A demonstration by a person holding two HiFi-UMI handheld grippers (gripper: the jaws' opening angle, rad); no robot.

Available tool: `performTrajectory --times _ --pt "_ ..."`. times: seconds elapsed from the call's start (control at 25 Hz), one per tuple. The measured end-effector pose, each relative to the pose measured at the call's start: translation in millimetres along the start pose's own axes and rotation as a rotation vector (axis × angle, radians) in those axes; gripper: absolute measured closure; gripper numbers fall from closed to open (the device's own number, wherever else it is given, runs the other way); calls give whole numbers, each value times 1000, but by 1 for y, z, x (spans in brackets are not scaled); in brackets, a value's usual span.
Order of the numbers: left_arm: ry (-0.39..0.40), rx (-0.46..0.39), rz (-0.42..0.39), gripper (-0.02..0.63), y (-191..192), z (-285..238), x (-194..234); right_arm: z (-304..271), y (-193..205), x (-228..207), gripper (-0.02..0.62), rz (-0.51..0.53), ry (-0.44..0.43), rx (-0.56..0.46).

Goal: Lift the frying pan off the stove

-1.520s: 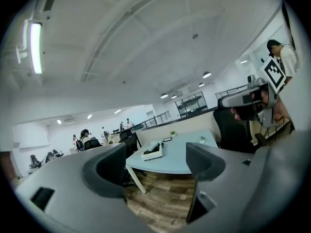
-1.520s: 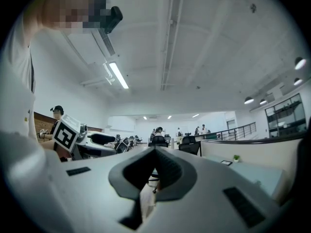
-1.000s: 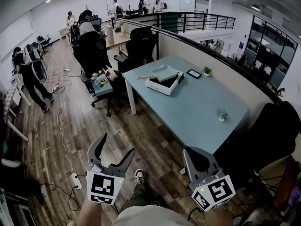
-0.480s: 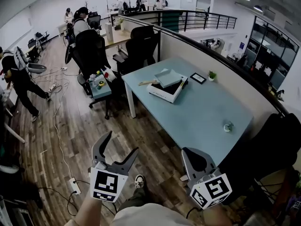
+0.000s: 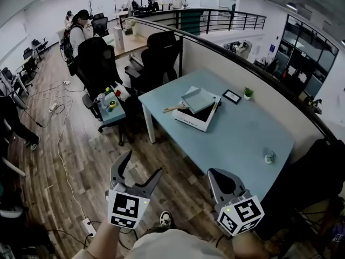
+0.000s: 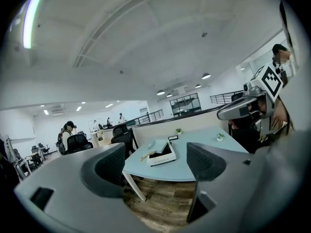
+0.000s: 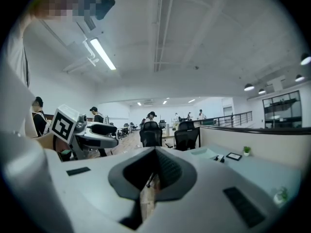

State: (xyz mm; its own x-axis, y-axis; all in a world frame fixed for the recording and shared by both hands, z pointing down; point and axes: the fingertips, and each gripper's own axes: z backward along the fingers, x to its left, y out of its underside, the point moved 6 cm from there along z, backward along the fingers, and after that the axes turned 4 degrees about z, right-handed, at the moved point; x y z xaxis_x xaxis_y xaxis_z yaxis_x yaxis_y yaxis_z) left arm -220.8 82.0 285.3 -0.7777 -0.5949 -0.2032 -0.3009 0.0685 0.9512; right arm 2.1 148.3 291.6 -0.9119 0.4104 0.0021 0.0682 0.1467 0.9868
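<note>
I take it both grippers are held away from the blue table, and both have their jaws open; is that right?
Not quite. The left gripper is open, but the right gripper has its jaws together with nothing between them, as the right gripper view shows. Both are indeed held away from the blue table.

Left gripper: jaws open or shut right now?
Open. The grey left gripper's two dark pads stand well apart, the light blue table visible between them, nothing gripped.
</note>
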Motion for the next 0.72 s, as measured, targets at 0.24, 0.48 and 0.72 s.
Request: performTrajectory --times 0.24,0.48,0.72 --pt "44 1 -13 223 8 -42 52 -62 0 -9 592 -8 48 15" --pt "73 17 -16 222 13 -77 77 -95 13 -22 592 -42 79 75" --pt "87 41 -6 222 25 -119 92 -129 24 -47 592 -49 90 101"
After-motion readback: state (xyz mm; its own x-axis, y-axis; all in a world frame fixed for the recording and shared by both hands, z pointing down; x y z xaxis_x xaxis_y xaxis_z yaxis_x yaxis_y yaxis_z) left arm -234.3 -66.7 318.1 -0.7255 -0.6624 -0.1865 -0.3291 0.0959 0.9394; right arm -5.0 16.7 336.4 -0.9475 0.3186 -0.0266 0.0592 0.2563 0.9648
